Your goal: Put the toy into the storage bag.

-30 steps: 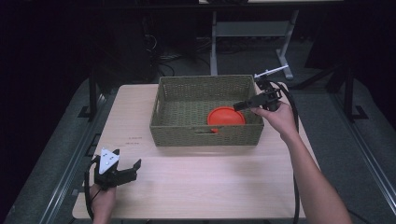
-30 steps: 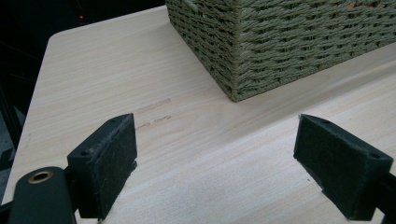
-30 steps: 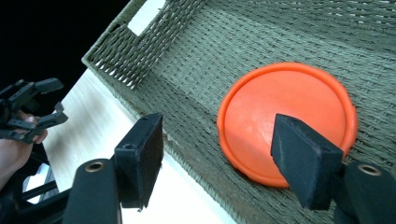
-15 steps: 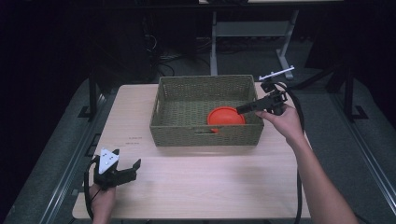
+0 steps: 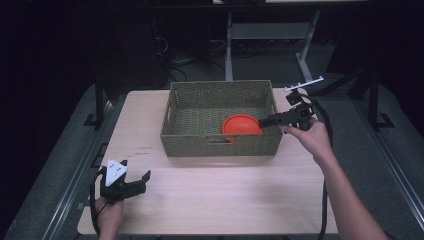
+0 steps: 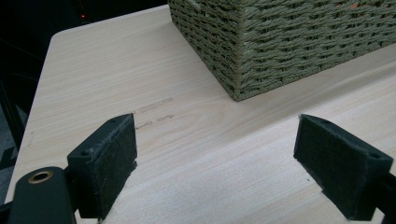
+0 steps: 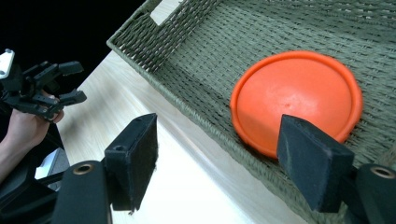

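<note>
A green woven basket [image 5: 220, 145] stands mid-table. An orange round disc [image 5: 241, 125] lies flat in its front right part. My right gripper [image 5: 264, 121] reaches in from the right, its tips over the basket's right rim beside the disc. In the right gripper view its jaws have just been opening; the right gripper [image 7: 224, 161] stands open with nothing pressed between the pads, and the disc [image 7: 296, 100] lies beyond them on the basket floor. My left gripper [image 5: 139, 183] rests open at the table's front left, and in its own view the left gripper [image 6: 224, 165] faces the basket's corner [image 6: 280, 42].
The light wooden table [image 5: 225, 200] has free room in front of the basket. In the right gripper view, the other hand and its gripper [image 7: 44, 91] are at the table's far edge. Dark floor and metal stands lie behind the table.
My right hand has drawn back a little to the right and toward the person, and its jaws stand wider. The orange disc and the left gripper have not moved.
</note>
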A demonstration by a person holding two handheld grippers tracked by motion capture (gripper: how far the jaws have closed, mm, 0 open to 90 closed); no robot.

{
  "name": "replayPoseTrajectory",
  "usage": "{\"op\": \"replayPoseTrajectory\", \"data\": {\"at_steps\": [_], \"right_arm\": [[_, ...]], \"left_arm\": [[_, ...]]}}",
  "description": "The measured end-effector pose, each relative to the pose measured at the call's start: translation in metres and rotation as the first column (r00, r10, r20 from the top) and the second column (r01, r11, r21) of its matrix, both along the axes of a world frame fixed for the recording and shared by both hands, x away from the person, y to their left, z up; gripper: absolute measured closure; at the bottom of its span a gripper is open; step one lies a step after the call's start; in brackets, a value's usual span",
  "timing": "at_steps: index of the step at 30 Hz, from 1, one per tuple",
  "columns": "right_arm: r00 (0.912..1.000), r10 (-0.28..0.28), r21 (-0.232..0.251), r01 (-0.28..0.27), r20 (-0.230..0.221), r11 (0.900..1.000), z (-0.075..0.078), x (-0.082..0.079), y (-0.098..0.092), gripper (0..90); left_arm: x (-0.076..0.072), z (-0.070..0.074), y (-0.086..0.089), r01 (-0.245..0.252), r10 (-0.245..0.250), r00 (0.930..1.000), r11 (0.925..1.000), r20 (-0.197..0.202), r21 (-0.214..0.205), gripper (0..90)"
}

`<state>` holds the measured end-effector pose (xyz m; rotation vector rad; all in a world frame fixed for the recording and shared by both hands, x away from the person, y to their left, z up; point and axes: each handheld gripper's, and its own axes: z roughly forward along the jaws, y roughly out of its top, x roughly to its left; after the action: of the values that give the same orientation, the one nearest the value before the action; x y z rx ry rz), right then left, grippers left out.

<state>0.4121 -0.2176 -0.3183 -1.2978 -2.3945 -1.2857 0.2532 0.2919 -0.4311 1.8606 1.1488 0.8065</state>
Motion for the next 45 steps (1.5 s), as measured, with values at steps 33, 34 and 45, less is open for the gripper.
{"op": "replayPoseTrajectory", "data": {"at_steps": [33, 34, 45], "right_arm": [[0.9987, -0.051, 0.094, 0.051, -0.008, 0.9942, -0.034, -0.042, -0.060, 27.4], [0.9984, -0.055, 0.095, 0.055, -0.010, 0.9940, -0.035, -0.043, -0.062, 27.4], [0.9964, -0.079, 0.105, 0.081, -0.032, 0.9911, -0.057, -0.061, -0.086, 27.2]], "left_arm": [[0.000, -0.001, 0.000, -0.001, 0.001, 1.0000, 1.0000, 0.001, 0.002, 12.8], [0.000, -0.001, 0.000, -0.001, 0.001, 1.0000, 1.0000, 0.000, 0.002, 12.8], [0.000, -0.001, -0.001, 0.000, 0.000, 1.0000, 1.0000, -0.003, 0.003, 12.8]]}}
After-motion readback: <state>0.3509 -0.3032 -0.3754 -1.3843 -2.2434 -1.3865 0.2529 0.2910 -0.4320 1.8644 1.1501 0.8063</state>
